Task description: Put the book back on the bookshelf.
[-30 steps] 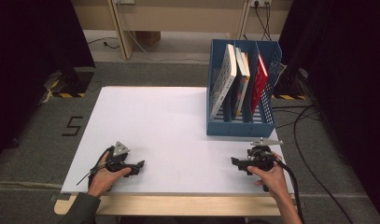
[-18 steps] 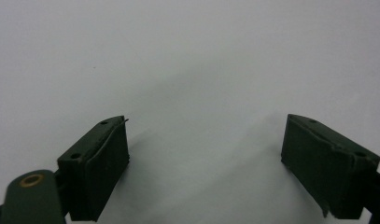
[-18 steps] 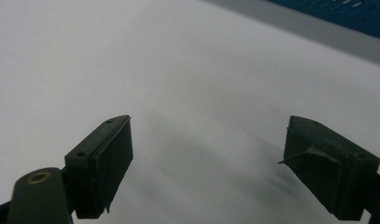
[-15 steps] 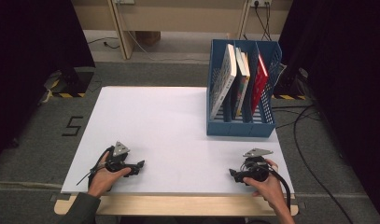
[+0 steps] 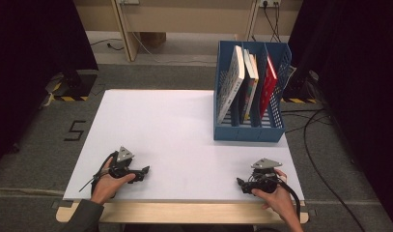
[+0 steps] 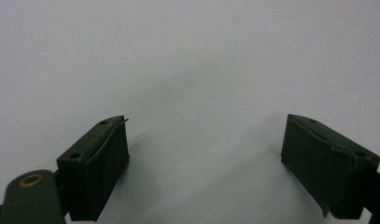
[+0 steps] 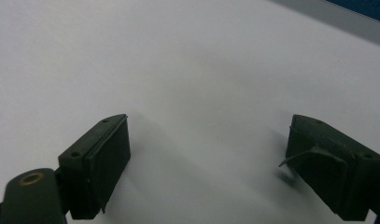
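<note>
A blue file rack [image 5: 249, 131] stands at the back right of the white table [image 5: 175, 125] with three books upright in it: a white one [image 5: 231, 83], a pale one with a coloured cover [image 5: 250, 84] and a red one [image 5: 268, 82]. My left gripper [image 5: 145, 170] rests in a hand near the front left edge, pointing right. In its own view the left gripper [image 6: 206, 163] is open over bare tabletop. My right gripper [image 5: 239, 183] lies near the front right edge, pointing left. Its own view shows the right gripper [image 7: 208, 163] open, with nothing between the jaws.
The blue rack's corner [image 7: 360, 7] shows at the top right of the right gripper view. Cables [image 5: 312, 140] trail on the floor right of the table. A wooden frame [image 5: 124, 26] stands beyond the far edge. A mark shaped like a five [image 5: 76, 130] is on the floor at left.
My right hand has drawn the gripper down and toward the table's front edge. The left gripper has stayed where it was.
</note>
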The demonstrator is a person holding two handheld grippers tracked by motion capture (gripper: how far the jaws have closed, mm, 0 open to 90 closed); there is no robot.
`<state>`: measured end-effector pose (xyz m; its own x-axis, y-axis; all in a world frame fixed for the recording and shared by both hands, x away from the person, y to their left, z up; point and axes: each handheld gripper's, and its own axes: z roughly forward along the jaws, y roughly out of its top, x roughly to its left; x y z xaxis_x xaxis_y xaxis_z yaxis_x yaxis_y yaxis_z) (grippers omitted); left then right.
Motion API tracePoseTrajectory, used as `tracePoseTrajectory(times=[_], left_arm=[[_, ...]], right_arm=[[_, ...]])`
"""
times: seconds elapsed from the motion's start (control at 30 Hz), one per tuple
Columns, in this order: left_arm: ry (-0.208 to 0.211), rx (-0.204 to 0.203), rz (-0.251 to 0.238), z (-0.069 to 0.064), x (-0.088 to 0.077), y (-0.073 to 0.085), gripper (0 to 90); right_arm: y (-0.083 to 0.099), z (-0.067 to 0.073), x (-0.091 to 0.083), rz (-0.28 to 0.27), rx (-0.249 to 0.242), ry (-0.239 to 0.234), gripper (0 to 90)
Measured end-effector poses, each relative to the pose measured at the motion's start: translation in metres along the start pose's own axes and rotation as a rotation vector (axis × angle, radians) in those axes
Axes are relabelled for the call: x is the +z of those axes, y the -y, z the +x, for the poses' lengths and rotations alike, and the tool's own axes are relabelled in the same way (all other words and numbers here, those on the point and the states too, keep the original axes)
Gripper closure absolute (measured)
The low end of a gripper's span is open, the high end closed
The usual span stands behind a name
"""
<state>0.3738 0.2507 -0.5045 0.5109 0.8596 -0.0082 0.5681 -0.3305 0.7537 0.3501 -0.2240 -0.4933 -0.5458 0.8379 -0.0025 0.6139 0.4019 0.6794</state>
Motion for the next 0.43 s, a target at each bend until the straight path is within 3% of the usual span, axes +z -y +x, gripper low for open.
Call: tracePoseTrajectory(times=[0.43], left_arm=[[0.0, 0.001, 0.001, 0.0, 0.0, 0.0, 14.0]], right_arm=[[0.0011, -0.0015, 0.0003, -0.011, -0.014, -0.004, 14.1]])
